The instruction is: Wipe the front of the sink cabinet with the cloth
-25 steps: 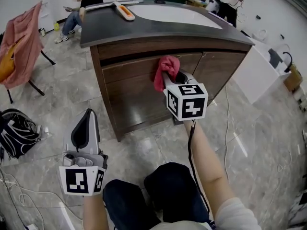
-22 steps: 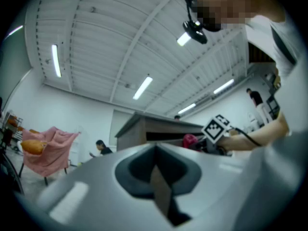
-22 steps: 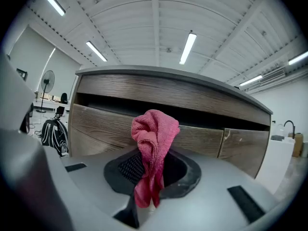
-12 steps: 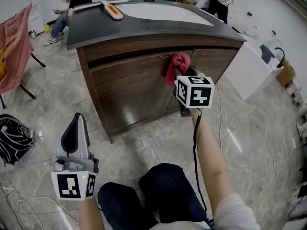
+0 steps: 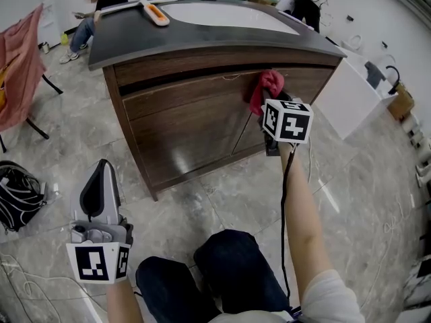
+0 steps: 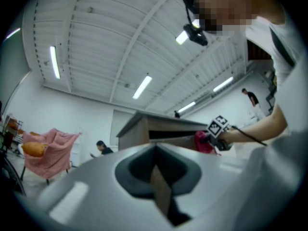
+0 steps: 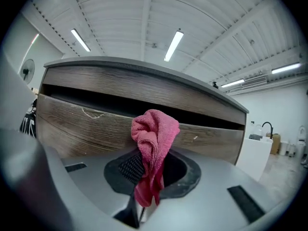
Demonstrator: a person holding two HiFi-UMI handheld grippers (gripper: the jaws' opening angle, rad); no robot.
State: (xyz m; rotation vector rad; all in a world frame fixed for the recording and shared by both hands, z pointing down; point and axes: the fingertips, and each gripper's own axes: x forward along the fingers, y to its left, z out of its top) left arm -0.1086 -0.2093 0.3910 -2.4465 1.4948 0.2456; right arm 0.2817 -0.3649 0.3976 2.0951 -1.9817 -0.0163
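Note:
A pink cloth is bunched in my right gripper, which is shut on it. The cloth presses against the upper right of the dark wood sink cabinet front, just below the grey countertop. My left gripper hangs low at the left, away from the cabinet, pointing up; its jaws are shut with nothing between them. The left gripper view catches the cloth and the cabinet far off.
A white sink basin and an orange-and-white brush lie on the countertop. A seated person is at the far left, a pink-draped chair and a black bag on the left, a white unit at the right.
My right gripper has slid the cloth rightward along the upper cabinet front, from near the middle to the right door. The left gripper stayed low at the left.

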